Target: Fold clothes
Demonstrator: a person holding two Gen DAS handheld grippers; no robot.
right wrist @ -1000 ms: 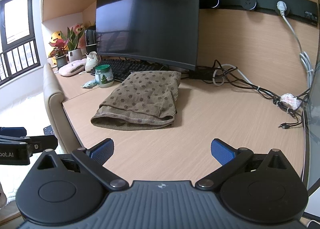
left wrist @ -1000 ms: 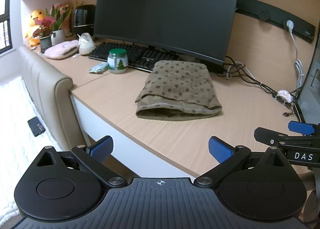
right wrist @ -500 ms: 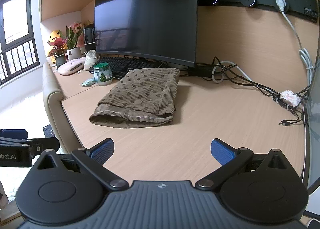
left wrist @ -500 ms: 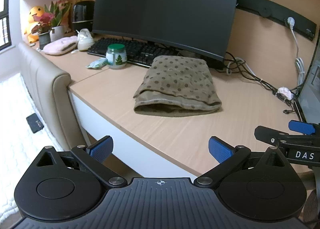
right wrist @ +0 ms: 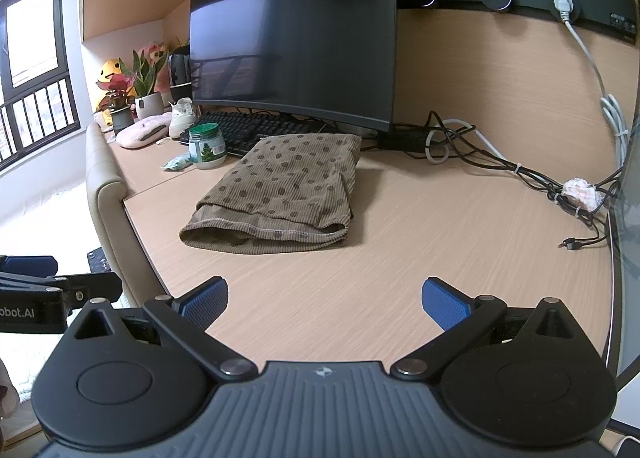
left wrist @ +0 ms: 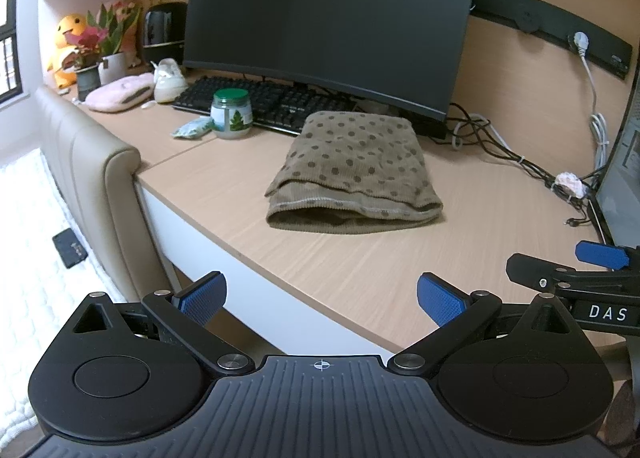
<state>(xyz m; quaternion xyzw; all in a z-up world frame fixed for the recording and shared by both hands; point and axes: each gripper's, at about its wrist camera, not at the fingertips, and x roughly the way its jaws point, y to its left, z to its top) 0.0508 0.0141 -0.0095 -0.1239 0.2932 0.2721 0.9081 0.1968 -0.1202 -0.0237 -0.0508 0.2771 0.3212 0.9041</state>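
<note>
Nearest the viewer, the left gripper [left wrist: 320,294] and right gripper [right wrist: 325,298] both stand wide open and empty, short of the cloth, over the near edge of the worktop [right wrist: 440,242]. At twelve o'clock beyond them, mid-worktop, lies the folded brown dotted garment [right wrist: 276,194], its open hem facing the grippers. It looks a soft, light, ribbed cloth that will sag and slide; the layered hem corners offer the likeliest hold. Behind it stands the monitor [right wrist: 296,38].
</note>
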